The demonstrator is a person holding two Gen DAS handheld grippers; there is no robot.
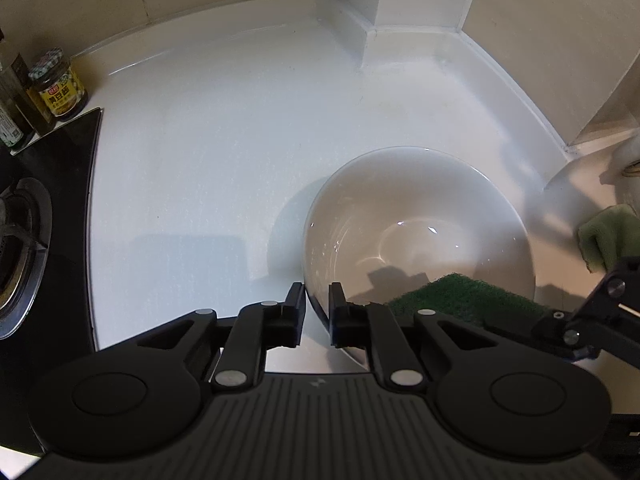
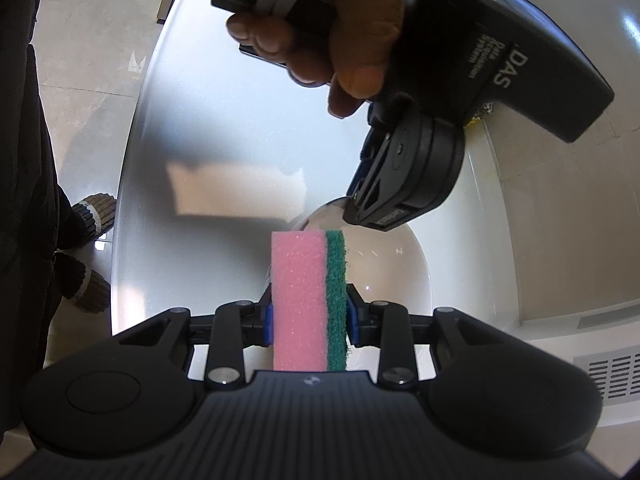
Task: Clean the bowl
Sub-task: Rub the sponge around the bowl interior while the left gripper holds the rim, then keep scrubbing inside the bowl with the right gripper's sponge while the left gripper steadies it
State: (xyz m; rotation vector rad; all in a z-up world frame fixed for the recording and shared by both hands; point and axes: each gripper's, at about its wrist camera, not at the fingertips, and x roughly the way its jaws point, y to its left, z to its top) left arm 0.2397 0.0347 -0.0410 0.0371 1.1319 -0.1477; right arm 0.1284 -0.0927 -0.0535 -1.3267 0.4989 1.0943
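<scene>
- Nearest to the left wrist camera, the left gripper (image 1: 317, 312) pinches the near rim of the white bowl (image 1: 420, 224): one finger is outside the wall and the other one inside it.
- From the right wrist camera, the right gripper (image 2: 310, 318) is clamped on a sponge (image 2: 306, 300), which stands upright between the fingers; the pink foam is on the left and the green scouring layer on the right.
- In the left view the green side of the sponge (image 1: 466, 300) lies over the near right part of the bowl rim and reaches into the bowl.
- Behind the sponge in the right view, the bowl (image 2: 396, 276) sits on the white counter (image 2: 224, 128), and the left gripper (image 2: 368, 212), carried by a hand (image 2: 340, 40), meets its far rim.
- On the far left of the counter (image 1: 224, 136) there is a jar (image 1: 58, 86) with a yellow label, beside a black gas stove (image 1: 48, 208).
- A green cloth (image 1: 608, 236) is at the right edge, well apart from the bowl.
</scene>
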